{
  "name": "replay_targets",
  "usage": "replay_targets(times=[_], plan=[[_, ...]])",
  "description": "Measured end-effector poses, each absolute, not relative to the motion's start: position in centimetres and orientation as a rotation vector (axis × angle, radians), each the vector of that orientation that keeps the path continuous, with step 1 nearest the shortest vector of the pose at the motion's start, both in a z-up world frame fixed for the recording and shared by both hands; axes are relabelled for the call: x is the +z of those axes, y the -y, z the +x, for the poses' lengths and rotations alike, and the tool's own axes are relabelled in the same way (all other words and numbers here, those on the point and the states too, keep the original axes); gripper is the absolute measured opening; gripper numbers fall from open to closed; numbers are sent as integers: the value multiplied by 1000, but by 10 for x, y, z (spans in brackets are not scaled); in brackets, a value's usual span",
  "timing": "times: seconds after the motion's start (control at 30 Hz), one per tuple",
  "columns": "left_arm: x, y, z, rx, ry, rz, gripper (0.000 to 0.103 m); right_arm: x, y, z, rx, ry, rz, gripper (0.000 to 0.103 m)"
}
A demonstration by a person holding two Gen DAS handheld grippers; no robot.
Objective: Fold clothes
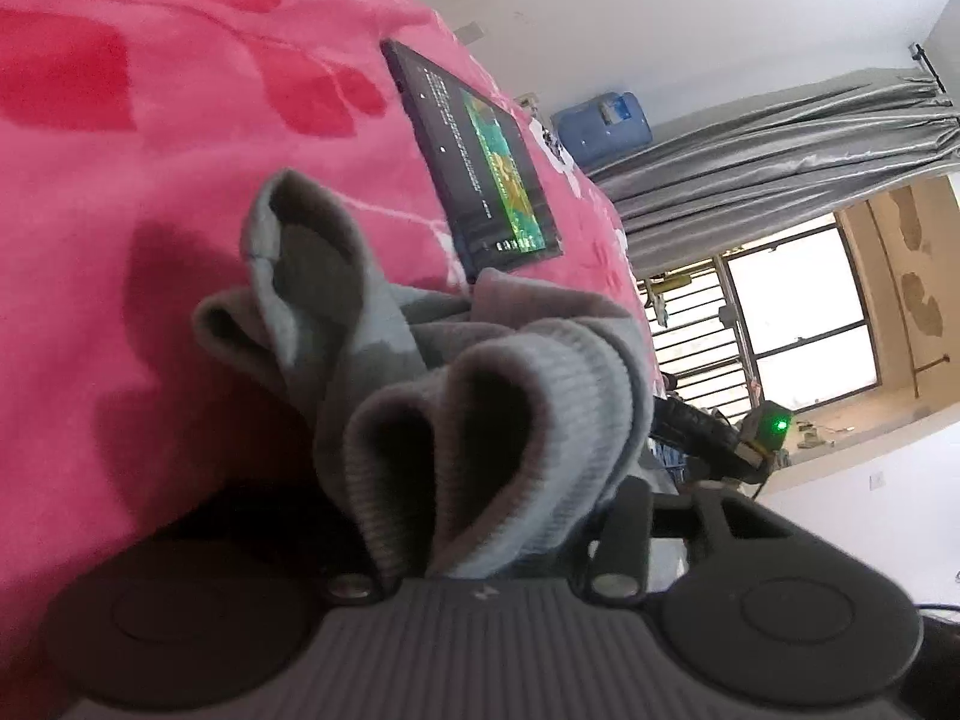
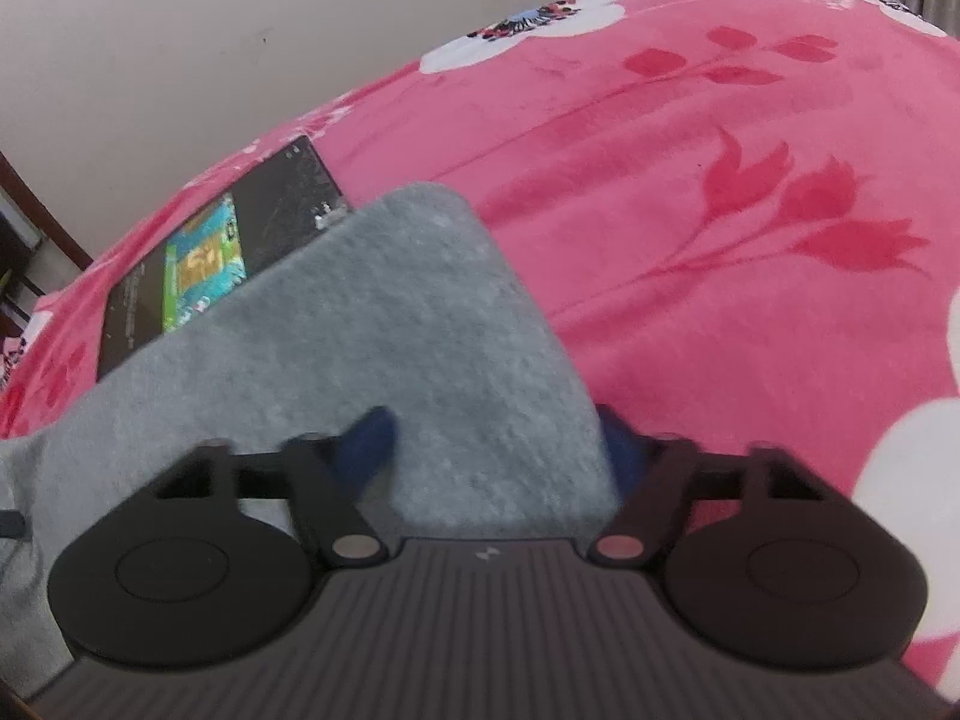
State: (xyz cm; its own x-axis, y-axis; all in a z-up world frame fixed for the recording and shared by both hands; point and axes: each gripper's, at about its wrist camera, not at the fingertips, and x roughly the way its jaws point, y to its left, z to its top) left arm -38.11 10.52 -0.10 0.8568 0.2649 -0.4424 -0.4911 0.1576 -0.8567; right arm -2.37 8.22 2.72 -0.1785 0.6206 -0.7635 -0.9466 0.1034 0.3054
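A grey fleece garment [image 1: 384, 324] with a ribbed hem [image 1: 540, 408] rises bunched out of my left gripper [image 1: 480, 492], which is shut on it; the cloth hides both fingertips. In the right wrist view a flat grey flap of the same garment [image 2: 384, 324] reaches forward over the pink blanket. My right gripper [image 2: 495, 444] is shut on this flap. Its left blue fingertip [image 2: 372, 438] rests on top of the cloth, and the right one [image 2: 621, 450] sits at the flap's edge, half covered.
A lit tablet [image 1: 480, 162] [image 2: 198, 264] lies on the pink flowered blanket [image 1: 120, 240] [image 2: 720, 228] just beyond the garment, partly covered by the flap. Past the bed edge stand a blue water jug [image 1: 603, 126], grey curtains [image 1: 780, 144] and a barred window [image 1: 798, 312].
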Motion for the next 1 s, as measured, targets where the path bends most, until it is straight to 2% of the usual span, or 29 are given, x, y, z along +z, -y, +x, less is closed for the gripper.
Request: replay_targets(times=[0.03, 0.1, 0.17, 0.4, 0.63, 0.83, 1.0], plan=[[-1, -103, -383, 559, -189, -1322, 34, 29, -81, -24, 1479, -977, -433, 44], [4, -99, -383, 583, -179, -1317, 33, 32, -76, -29, 1477, -963, -411, 26], [18, -94, -379, 587, -186, -1269, 32, 39, -67, -36, 1484, -915, -390, 18], [82, -80, -369, 467, -172, -1133, 30, 72, -28, -57, 1543, -724, -275, 16], [147, -67, -355, 339, -118, -1017, 30, 116, 27, -57, 1541, -633, -51, 14], [188, -79, -320, 181, -146, -969, 30, 153, 114, -29, 1439, -589, 254, 13], [207, -79, -272, -34, -202, -917, 30, 175, 202, -19, 1290, -524, 381, 10]])
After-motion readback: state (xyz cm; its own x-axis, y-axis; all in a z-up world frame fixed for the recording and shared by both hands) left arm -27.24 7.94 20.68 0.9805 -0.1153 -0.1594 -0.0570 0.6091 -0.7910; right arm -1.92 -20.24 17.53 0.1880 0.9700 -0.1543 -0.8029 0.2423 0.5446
